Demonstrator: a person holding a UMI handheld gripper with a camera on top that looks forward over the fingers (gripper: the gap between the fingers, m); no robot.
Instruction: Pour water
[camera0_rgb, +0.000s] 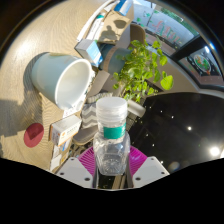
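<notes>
My gripper (112, 160) is shut on a clear plastic water bottle (112, 140) with a white cap and a teal band at its neck. Both pink pads (88, 160) press on the bottle's sides. The bottle stands upright between the fingers, lifted over the black glossy table (180, 125). A white cup (60, 78) lies tilted with its mouth toward the bottle, just beyond and to the left of it.
A green leafy plant (145, 65) stands right behind the bottle. A small red object (35, 133) lies on the light floor at the left. Boxes and papers (105, 40) are stacked further back. The black table reflects ceiling lights.
</notes>
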